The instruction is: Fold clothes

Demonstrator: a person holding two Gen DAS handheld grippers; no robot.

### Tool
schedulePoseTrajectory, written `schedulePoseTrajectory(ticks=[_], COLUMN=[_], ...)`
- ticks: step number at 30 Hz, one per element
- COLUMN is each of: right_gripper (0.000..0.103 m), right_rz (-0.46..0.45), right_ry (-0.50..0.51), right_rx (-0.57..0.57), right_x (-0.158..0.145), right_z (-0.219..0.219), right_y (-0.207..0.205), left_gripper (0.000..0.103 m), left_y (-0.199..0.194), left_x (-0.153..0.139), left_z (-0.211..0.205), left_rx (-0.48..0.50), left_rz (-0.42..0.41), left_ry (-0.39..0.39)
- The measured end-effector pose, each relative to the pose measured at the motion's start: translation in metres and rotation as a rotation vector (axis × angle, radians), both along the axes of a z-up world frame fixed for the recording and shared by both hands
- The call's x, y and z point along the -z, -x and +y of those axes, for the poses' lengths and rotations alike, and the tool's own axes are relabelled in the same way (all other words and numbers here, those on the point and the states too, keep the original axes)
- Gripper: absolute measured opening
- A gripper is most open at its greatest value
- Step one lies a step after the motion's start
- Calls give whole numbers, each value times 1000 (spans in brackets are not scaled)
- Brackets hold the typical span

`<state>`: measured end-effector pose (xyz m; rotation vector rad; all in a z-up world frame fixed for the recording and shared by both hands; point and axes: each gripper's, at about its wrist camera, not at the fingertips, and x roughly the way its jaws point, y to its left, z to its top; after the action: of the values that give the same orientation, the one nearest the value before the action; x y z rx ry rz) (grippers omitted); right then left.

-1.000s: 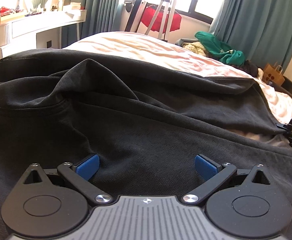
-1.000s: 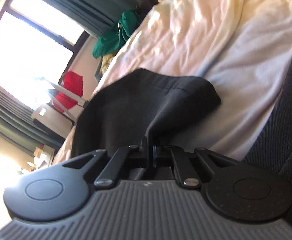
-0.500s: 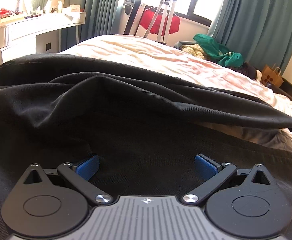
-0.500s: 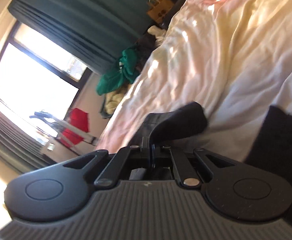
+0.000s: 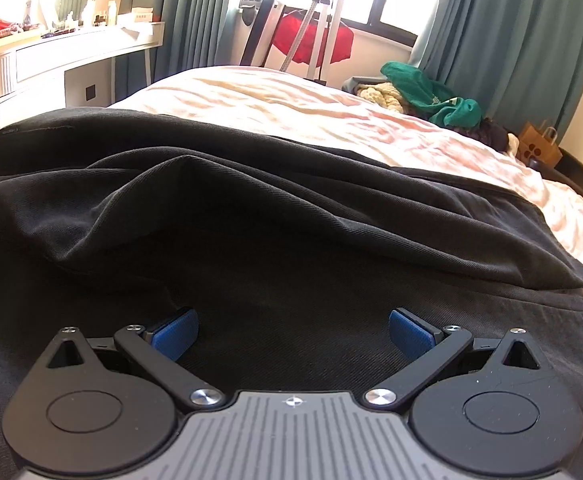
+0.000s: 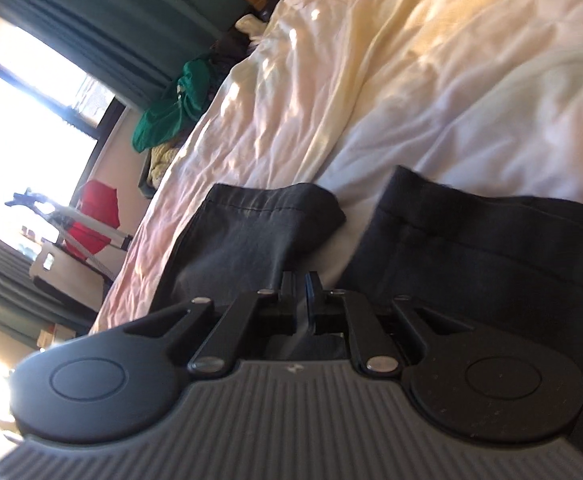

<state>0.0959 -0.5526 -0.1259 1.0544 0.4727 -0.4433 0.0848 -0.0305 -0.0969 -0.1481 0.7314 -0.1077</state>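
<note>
Trousers point(image 5: 275, 216) lay across the near bed point(image 5: 291, 112), far half now doubled over the near half. Right gripper point(image 6: 300, 292), pinching a leg hem, was starting to open. Left gripper point(image 5: 290, 330) stayed spread above the cloth.

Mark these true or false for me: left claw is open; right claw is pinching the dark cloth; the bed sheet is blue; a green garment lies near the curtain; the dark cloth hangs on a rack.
1. Left claw is open: true; it grips nothing.
2. Right claw pinches the dark cloth: true; its jaws are nearly shut on a fold.
3. The bed sheet is blue: false, it is pale cream and pink.
4. A green garment lies near the curtain: true.
5. The dark cloth hangs on a rack: false, it lies spread on the bed.
</note>
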Motion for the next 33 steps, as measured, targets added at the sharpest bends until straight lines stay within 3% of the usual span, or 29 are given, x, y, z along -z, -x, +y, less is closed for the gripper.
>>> schedulePoseTrajectory(ticks=[3, 6, 7, 8, 10, 14, 21, 24, 26, 28, 30, 32, 33], right_gripper=[13, 48, 65, 72, 74, 74, 73, 74, 73, 70, 53, 7, 8], right_rz=[-3, 52, 75, 93, 126, 250, 314, 265, 204, 151, 130, 211, 214], right_ry=[43, 159, 196, 227, 295, 308, 44, -77, -143, -136, -101, -37, -29], right_rx=[72, 174, 217, 258, 340, 434, 345, 313, 291, 267, 238, 210, 209], right_x=[-21, -40, -45, -50, -58, -55, -21, -6, 0, -3, -8, -11, -11], right_z=[2, 6, 6, 7, 7, 6, 12, 12, 12, 15, 20, 23, 23], right_y=[39, 73, 83, 92, 109, 130, 138, 136, 135, 131, 125, 116, 114], left_gripper=[102, 102, 102, 102, 102, 102, 102, 102, 102, 102, 102, 102, 102], left_y=[4, 11, 14, 16, 22, 31, 31, 32, 33, 35, 39, 46, 47], left_x=[-3, -8, -11, -13, -17, -23, -23, -19, -19, -22, -28, -40, -47], left_z=[4, 8, 11, 13, 15, 21, 21, 21, 22, 27, 35, 50, 60], left_rx=[1, 3, 4, 6, 8, 2, -24, -31, -37, -46, -59, -66, -67], left_rz=[-2, -6, -11, -17, -29, -38, -33, -26, -21, -19, -11, 3, 14], left_ry=[14, 40, 50, 58, 63, 65, 31, 10, 13, 20, 30, 66, 96])
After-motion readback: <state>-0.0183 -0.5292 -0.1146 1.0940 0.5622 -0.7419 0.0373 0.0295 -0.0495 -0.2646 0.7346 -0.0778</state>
